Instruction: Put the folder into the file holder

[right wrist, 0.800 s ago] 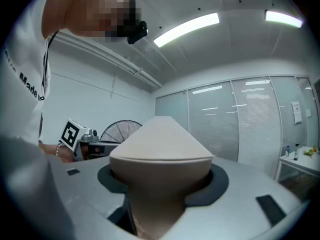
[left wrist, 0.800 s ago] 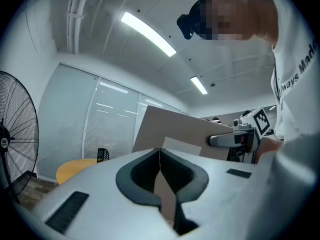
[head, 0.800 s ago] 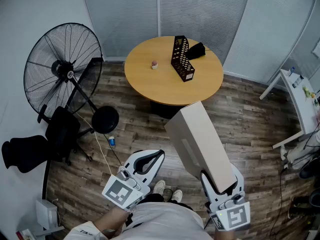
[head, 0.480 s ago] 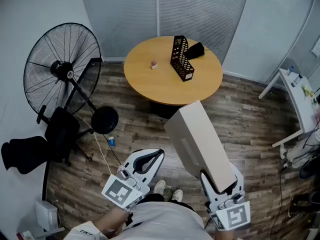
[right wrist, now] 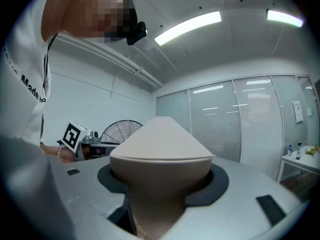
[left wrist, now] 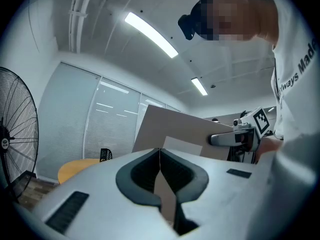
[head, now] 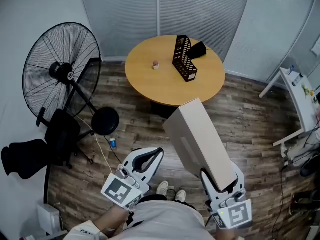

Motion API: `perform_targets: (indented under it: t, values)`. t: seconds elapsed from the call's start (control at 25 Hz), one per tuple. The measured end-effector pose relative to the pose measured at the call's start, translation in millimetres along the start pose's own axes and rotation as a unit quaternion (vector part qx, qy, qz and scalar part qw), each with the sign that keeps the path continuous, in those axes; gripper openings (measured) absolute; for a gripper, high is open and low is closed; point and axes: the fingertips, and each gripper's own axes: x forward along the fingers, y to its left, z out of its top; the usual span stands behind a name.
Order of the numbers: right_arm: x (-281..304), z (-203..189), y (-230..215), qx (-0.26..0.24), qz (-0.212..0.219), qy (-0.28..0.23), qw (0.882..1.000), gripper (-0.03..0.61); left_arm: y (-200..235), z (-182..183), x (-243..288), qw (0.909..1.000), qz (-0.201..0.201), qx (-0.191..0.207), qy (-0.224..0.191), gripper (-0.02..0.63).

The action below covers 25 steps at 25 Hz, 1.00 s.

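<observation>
Clamping the near end of the beige folder (head: 200, 136), the right gripper (head: 222, 178) has its jaws spread wide, with a pad pressed against each side of it. In the right gripper view the folder fills the gap between the jaws and juts straight out ahead. Seen from the head view, it reaches away from the person over the wood floor (head: 250, 129), angled a little to the left, and its far end comes close to the near edge of the round table (head: 165, 86). The left gripper (head: 157, 154) hangs to the left of the folder, apart from it, jaws drawn together so that the dark pads meet along a thin seam with nothing between them. In the left gripper view the folder's broad side shows just beyond the jaw tips. The black mesh file holder (head: 184, 58) stands upright on the far half of the table, right of centre and well apart from the folder. A dark object (head: 199, 49) lies just behind it on the far right, and a small pinkish item (head: 155, 64) sits to its left. A large black floor fan (head: 62, 71) stands at the far left, with a round black stool (head: 105, 120) near its base and a black chair (head: 30, 151) nearer on the left. A white desk (head: 298, 104) runs along the right edge.
</observation>
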Motion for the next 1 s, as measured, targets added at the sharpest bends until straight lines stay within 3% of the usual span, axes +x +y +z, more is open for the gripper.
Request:
perform_targets:
  t: [0.36, 1.0]
  values:
    - [28.5, 1.4, 13.4, -0.003, -0.008, 0.003, 1.0, 0.293, 37.4, -5.5, -7.2, 1.0, -0.003, -0.003, 0.004, 0.026]
    - [48.3, -3.4, -18.0, 0.0, -0.017, -0.003, 1.0, 0.293, 49.5, -8.3, 24.6, 1.0, -0.008, -0.002, 0.003, 0.026]
